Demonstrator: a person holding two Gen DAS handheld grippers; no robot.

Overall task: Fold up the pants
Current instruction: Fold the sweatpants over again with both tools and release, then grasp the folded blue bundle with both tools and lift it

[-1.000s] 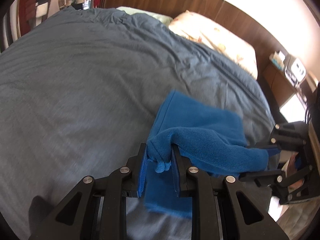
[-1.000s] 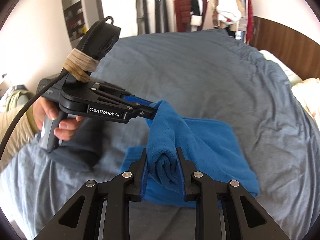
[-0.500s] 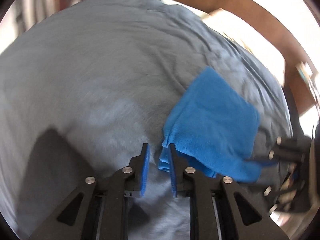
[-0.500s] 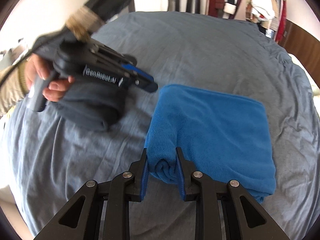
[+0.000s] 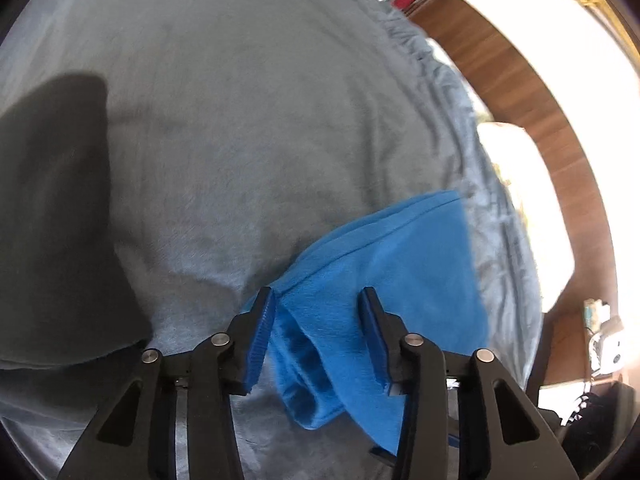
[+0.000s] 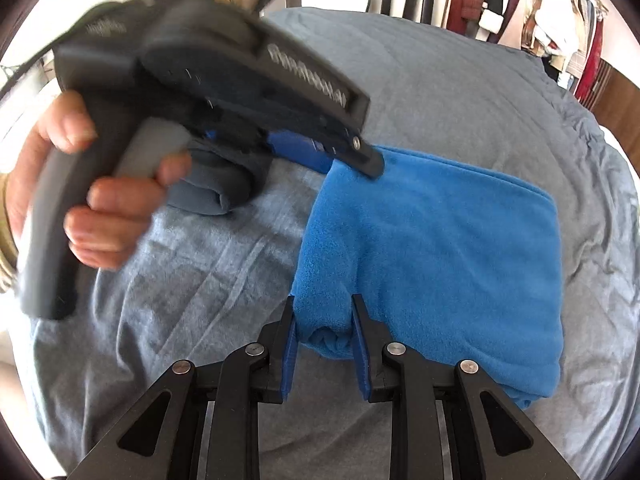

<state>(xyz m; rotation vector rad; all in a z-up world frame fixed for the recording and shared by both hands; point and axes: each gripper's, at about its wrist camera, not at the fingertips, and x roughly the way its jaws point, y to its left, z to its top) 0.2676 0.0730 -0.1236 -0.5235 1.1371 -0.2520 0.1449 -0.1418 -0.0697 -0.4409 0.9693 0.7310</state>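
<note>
The blue fleece pants (image 6: pixel 448 248) lie folded into a thick rectangle on the grey bed cover (image 6: pixel 440 92). My right gripper (image 6: pixel 324 312) is shut on the pants' near folded corner. In the left wrist view my left gripper (image 5: pixel 318 300) is open, its jaws standing apart over the edge of the pants (image 5: pixel 396 276) without pinching them. The left gripper's body (image 6: pixel 224 76), held by a hand (image 6: pixel 100 208), shows in the right wrist view with its tip at the pants' far left corner.
A folded dark grey garment (image 5: pixel 52 216) lies on the bed to the left of the pants; it also shows in the right wrist view (image 6: pixel 216 188). A wooden headboard (image 5: pixel 520 92) and a pillow (image 5: pixel 528 208) are at the right. Clothes hang on a rack (image 6: pixel 520 4).
My left gripper has let go of the pants and opened wide, swinging over them. The pants have dropped flat into a folded rectangle. My right gripper keeps its hold.
</note>
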